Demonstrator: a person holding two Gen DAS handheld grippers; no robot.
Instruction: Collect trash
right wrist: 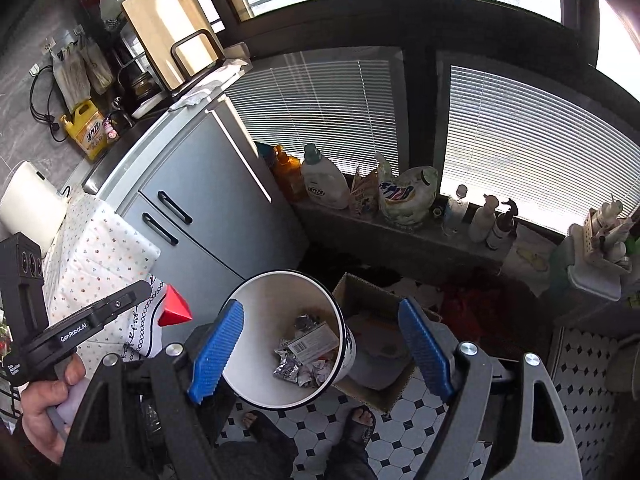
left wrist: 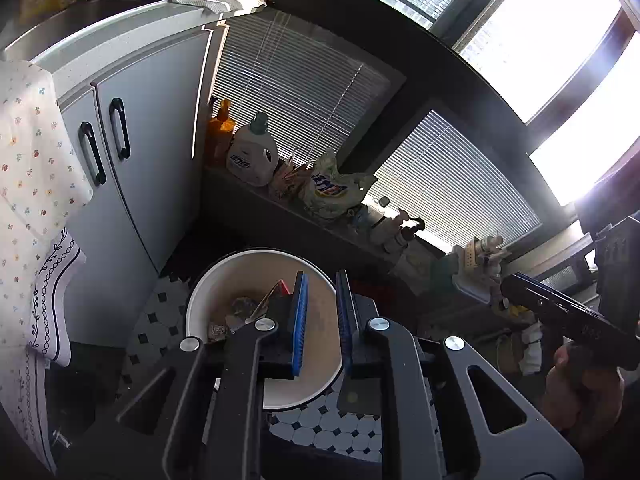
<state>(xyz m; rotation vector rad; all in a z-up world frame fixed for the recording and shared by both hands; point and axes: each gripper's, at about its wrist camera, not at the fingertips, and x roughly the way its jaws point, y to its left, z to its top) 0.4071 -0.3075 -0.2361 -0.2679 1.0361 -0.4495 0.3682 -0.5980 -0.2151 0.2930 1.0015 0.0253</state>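
Note:
A white round trash bin [left wrist: 208,288] [right wrist: 260,292] stands on the tiled floor and holds crumpled wrappers [right wrist: 304,356] and scraps [left wrist: 240,312]. My left gripper [left wrist: 322,300] hovers over the bin with its blue pads a small gap apart and nothing between them. A red piece [left wrist: 285,288] shows just beyond its left pad, over the bin; in the right wrist view a red piece [right wrist: 173,306] sits at the left gripper's tip. My right gripper [right wrist: 320,344] is wide open and empty above the bin.
A grey cabinet [right wrist: 208,200] stands left of the bin, a cardboard box [right wrist: 372,300] right of it. Detergent bottles [right wrist: 324,180] and bags line the window ledge. A floral cloth [left wrist: 32,160] hangs at the left. The person's feet [right wrist: 360,420] are on the tiles.

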